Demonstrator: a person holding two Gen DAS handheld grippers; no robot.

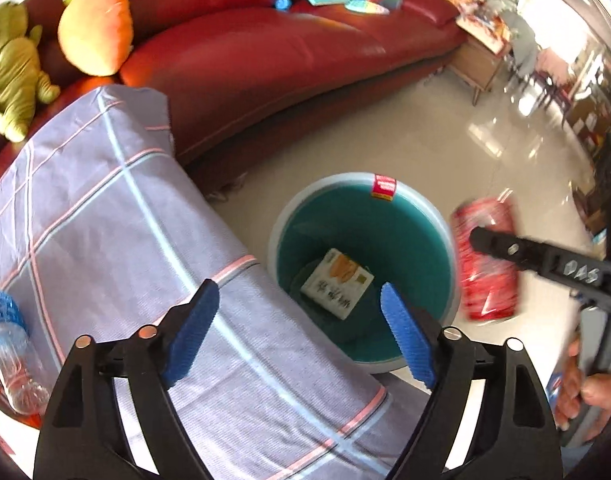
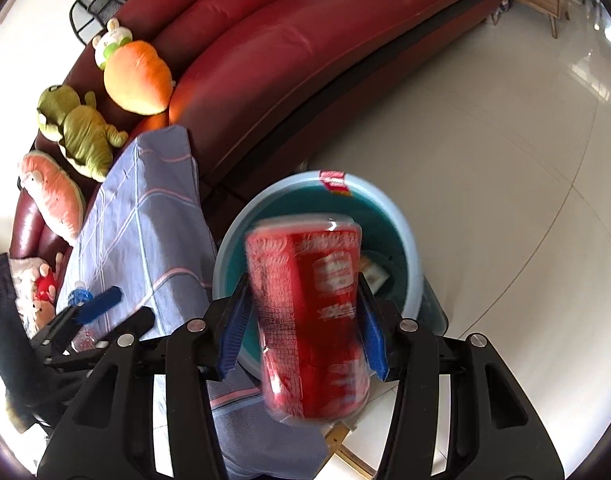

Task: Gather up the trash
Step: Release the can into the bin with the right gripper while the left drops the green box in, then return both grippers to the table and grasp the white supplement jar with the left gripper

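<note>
Trash in hand: red cup [image 2: 309, 320], clamped between the blue pads of the right gripper [image 2: 301, 320], low centre of the right wrist view, overlapping the near rim of the bin [image 2: 385, 200]. In the left wrist view the cup [image 1: 485, 256] sits at right, just outside the bin's [image 1: 277, 224] right rim, so it does not look centred over the mouth yet. Cup is blurred.

Left gripper [image 1: 301, 332] stands wide apart, nothing between its pads; a box [image 1: 337, 282] lies on the bin floor. Bottle [image 1: 5, 344] lies at lower left on the checked cloth [image 1: 105, 220], not yet collected.

Risks, as judged:
- Release too soon: cup strikes the rim, bounces onto the floor.
- Tall cup tipping on the rim could rock the light bin.
- Grip is on the cup's sides; a hard squeeze may crush it and let it slip.
- Left gripper is near the bin mouth; the two tools could collide.
</note>
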